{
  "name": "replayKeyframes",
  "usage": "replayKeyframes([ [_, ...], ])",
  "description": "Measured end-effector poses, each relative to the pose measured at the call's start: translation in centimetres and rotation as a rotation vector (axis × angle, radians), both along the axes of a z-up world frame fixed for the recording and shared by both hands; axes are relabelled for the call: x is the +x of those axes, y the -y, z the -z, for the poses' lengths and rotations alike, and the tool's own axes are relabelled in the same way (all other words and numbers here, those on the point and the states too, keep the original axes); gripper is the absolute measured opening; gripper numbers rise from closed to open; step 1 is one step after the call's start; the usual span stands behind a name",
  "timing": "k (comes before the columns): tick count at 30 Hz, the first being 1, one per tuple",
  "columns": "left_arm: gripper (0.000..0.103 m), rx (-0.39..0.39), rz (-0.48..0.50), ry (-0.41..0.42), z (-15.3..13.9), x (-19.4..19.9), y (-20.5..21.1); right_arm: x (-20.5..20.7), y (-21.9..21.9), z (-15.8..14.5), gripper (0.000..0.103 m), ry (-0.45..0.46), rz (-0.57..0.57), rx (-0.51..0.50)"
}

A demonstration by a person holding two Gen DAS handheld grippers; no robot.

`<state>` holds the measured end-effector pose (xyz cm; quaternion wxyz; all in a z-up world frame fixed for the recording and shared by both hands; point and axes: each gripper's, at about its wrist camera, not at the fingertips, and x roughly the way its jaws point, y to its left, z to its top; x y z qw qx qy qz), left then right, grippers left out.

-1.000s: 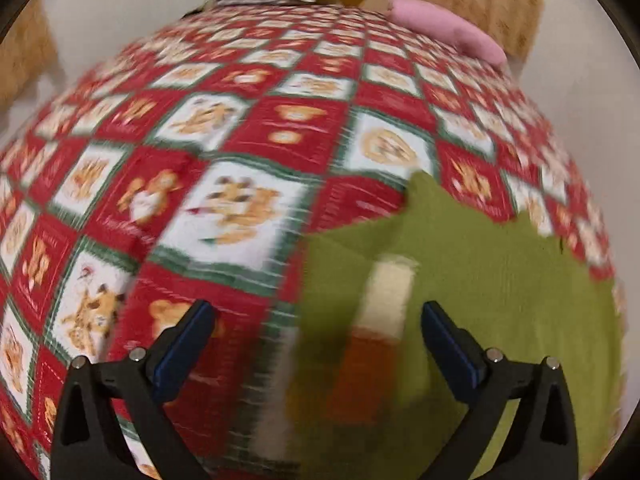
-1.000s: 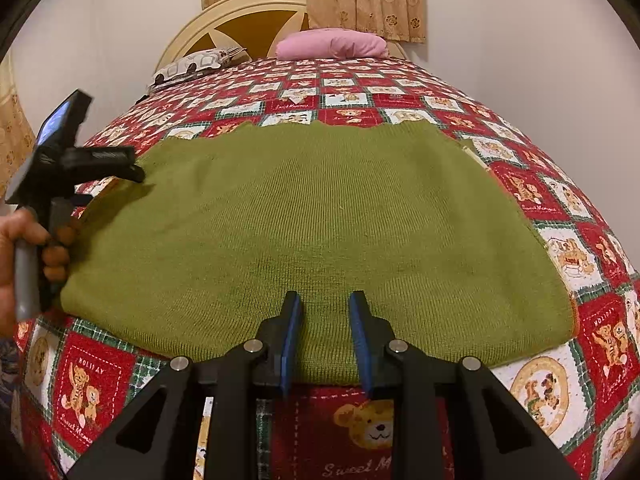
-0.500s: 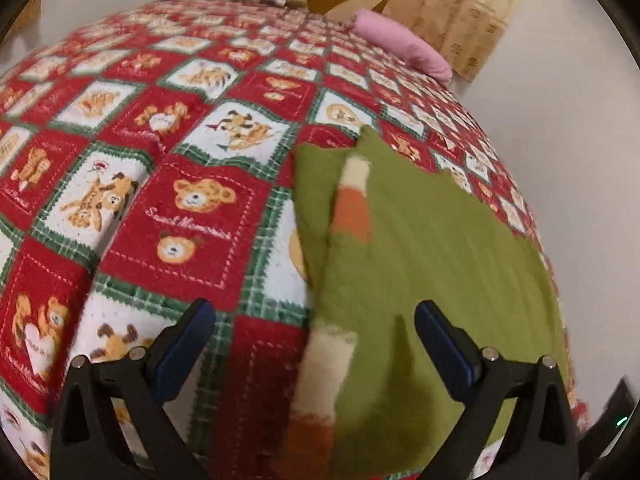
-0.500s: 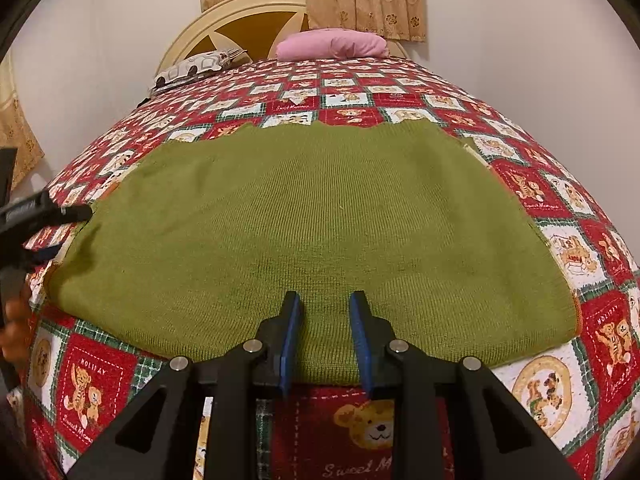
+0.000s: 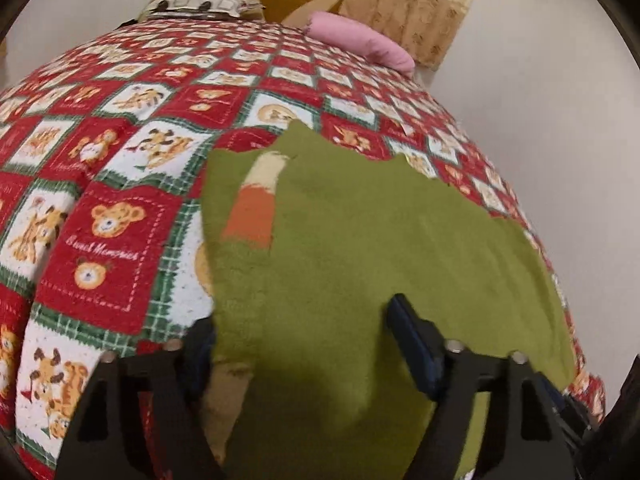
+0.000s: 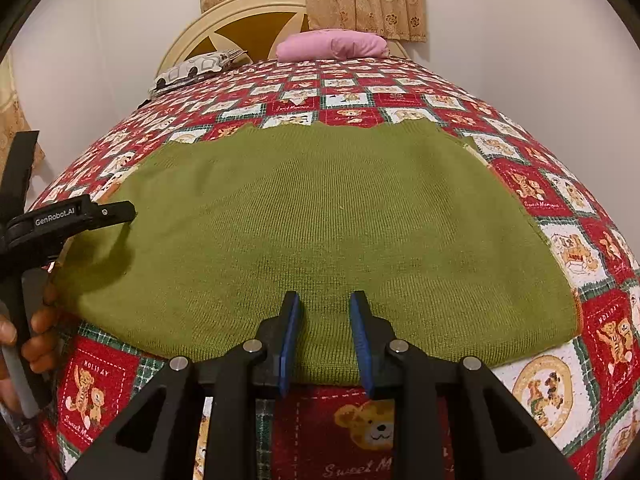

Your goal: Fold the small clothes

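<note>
On the bed (image 6: 520, 200), w/ its red-and-white teddy-bear quilt, the green knit garment (image 6: 320, 220) lies spread flat across the near half, back panel up, hem edge closest to the right cam. It's the biggest thing in play and reads as soft, light, floppy knit: it'll drape and sag from wherever it's pinched, won't hold shape, prob stretches a bit, and isn't fragile or slippery. The quilt under it looks grippy, so dragging could bunch the fabric; lifting an edge clear seems safer than sliding. In the left cam an orange-and-cream striped patch (image 5: 256, 204) shows at the garment's left edge, maybe a cuff or sleeve tucked under, can't tell for sure. Best holds, imo: corners or the hem, i.e. a doubled edge, not mid-panel where only one layer would come up. Right tool (image 6: 326, 338) sits at the near hem, jaws at a narrow gap w/ green knit seen between them; whether it's actually pinching the cloth or just parked over it, can't tell. Left tool (image 5: 308, 344) is at the garment's left side, jaws wide, one finger looks half-hidden under a raised fold of knit, nothing clamped. At the headboard end, well apart, a pink pillow (image 6: 332, 45) and a patterned pillow (image 6: 192, 70).
</note>
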<state>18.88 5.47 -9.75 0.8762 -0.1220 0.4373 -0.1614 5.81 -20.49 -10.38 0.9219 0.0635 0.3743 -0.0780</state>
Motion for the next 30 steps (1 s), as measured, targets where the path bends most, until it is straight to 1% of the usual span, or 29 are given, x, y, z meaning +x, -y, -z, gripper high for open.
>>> replayKeyframes([
  [2,0.034,-0.074,-0.061,-0.021,0.4,0.0,-2.0,0.0,0.0,0.0,0.027,0.001,0.0,0.0],
  [3,0.029,-0.136,-0.091,-0.043,0.8,0.1,-3.2,0.0,0.0,0.0,0.027,0.001,0.0,0.001],
  [4,0.027,-0.203,-0.103,-0.064,1.2,0.1,-4.1,0.0,0.0,0.0,0.027,0.002,0.0,0.003],
  [5,0.027,-0.235,-0.108,-0.072,1.4,0.1,-4.5,0.0,0.0,0.0,0.027,0.003,0.0,0.004],
  [6,0.027,-0.241,-0.11,-0.076,1.5,0.1,-4.6,0.0,0.0,0.0,0.027,0.002,0.0,0.003],
  [7,0.029,-0.226,-0.111,-0.074,1.4,0.1,-4.4,0.0,0.0,0.0,0.027,0.002,0.0,0.002],
  [8,0.032,-0.19,-0.113,-0.067,1.2,0.0,-3.9,0.0,0.0,0.0,0.027,0.002,0.0,0.002],
  [9,0.033,-0.158,-0.115,-0.058,1.0,0.0,-3.4,0.0,0.0,0.0,0.027,0.003,0.0,0.003],
  [11,0.033,-0.124,-0.123,-0.053,0.7,-0.1,-2.7,0.0,0.0,0.0,0.027,0.003,0.0,0.004],
  [12,0.032,-0.114,-0.13,-0.052,0.6,-0.2,-2.5,0.0,0.0,0.0,0.027,0.003,0.0,0.004],
  [14,0.02,-0.086,-0.141,-0.043,0.1,-0.2,-1.9,0.0,0.0,0.0,0.027,0.004,0.001,0.004],
  [15,0.02,-0.07,-0.144,-0.037,-0.2,-0.1,-1.7,0.0,0.0,0.0,0.027,0.004,0.001,0.004],
  [16,0.019,-0.033,-0.153,-0.023,-0.8,-0.2,-1.1,0.0,0.0,0.0,0.027,0.004,0.001,0.004],
  [19,0.018,0.023,-0.142,0.037,-2.3,-0.6,0.3,-0.1,0.0,0.0,0.027,0.006,0.001,0.009],
  [22,0.018,0.103,-0.084,0.128,-4.1,-1.7,3.2,-0.1,0.0,-0.1,0.027,0.011,0.001,0.02],
  [24,0.017,0.133,-0.031,0.168,-4.5,-2.5,5.1,-0.1,0.1,-0.1,0.027,0.014,0.001,0.029],
  [26,0.017,0.175,0.021,0.196,-4.2,-3.1,6.9,-0.2,0.3,0.0,0.027,0.016,0.0,0.035],
  [28,0.017,0.217,0.057,0.195,-3.2,-3.2,8.3,-0.2,0.2,0.0,0.027,0.017,0.0,0.04],
  [30,0.017,0.243,0.093,0.178,-1.8,-3.3,9.5,-0.3,0.3,0.0,0.027,0.018,0.0,0.042],
])
